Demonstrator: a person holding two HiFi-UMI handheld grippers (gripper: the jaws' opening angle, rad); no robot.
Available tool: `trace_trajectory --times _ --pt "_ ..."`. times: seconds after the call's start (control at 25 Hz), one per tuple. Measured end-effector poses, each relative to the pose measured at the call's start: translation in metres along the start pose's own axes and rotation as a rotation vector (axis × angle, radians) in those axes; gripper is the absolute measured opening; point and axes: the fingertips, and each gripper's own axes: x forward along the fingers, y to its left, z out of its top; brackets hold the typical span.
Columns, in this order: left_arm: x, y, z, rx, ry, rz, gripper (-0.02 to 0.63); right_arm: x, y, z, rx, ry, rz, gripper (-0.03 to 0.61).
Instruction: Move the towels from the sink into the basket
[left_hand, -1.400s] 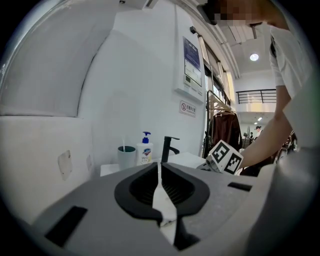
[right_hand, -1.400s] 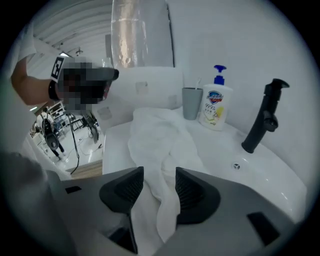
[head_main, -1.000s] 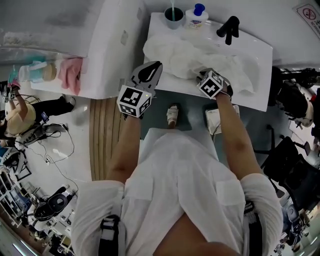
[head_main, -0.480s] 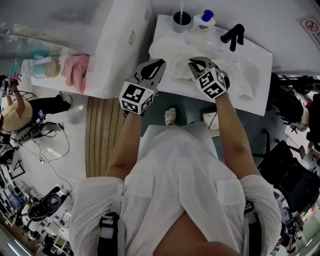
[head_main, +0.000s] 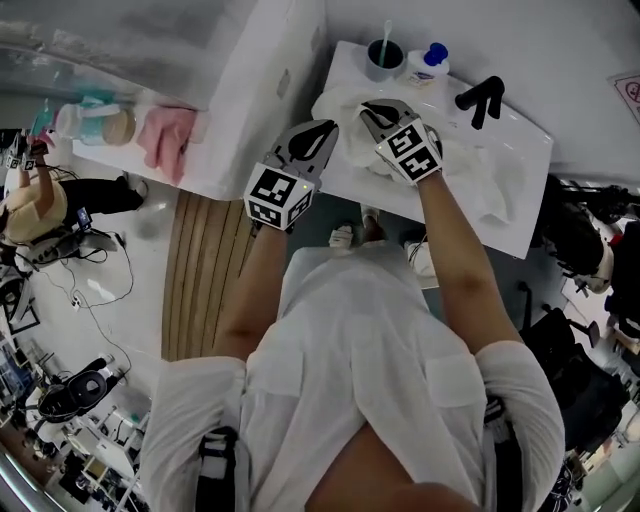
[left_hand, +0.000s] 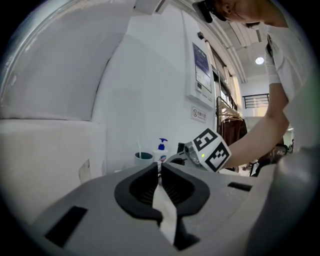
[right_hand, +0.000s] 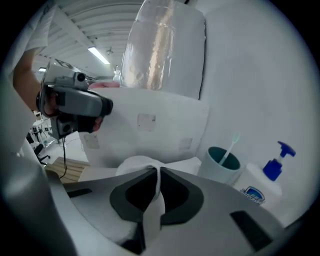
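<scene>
Across the white sink (head_main: 533, 160) a crumpled white towel (head_main: 478, 170) is spread, its left end being clamped in the tightly closed jaws of the right gripper (head_main: 370, 108) and left gripper (head_main: 316, 128) alike, near the teal cup (head_main: 383, 58) and soap bottle (head_main: 428, 62).

Mock bathroom in a lab — sink (head_main: 532, 128), toothbrush cup (head_main: 384, 60), floor cables (head_main: 95, 300).
</scene>
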Motion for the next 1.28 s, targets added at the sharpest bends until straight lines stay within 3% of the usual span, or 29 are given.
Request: trace_trajectory --times 0.28,0.36,0.48,0.72,0.92,1.12,1.2,1.28 --pt "0.018 0.021 0.000 -0.023 0.021 0.045 0.028 0.028 -0.013 -0.046 0.012 0.122 0.032 0.042" --pt "0.025 0.025 0.000 -0.030 0.026 0.053 0.028 0.033 -0.015 -0.053 0.013 0.145 0.045 0.134" --pt "0.035 0.028 -0.001 -0.032 0.034 0.056 0.028 0.038 -0.023 -0.063 -0.021 0.175 0.048 0.195" --pt "0.043 0.031 -0.007 -0.039 0.051 0.069 0.028 0.052 -0.031 -0.076 -0.100 0.216 0.039 0.246" --pt "0.044 0.036 -0.012 -0.047 0.064 0.087 0.028 0.068 -0.039 -0.081 -0.143 0.262 0.018 0.247" --pt "0.044 0.038 -0.015 -0.056 0.067 0.097 0.028 0.076 -0.036 -0.085 -0.129 0.298 0.085 0.225" --pt "0.043 0.037 -0.015 -0.059 0.065 0.098 0.028 0.075 -0.028 -0.086 -0.119 0.299 0.128 0.125" --pt "0.044 0.036 -0.016 -0.060 0.066 0.097 0.028 0.075 -0.022 -0.088 -0.095 0.296 0.152 0.097"
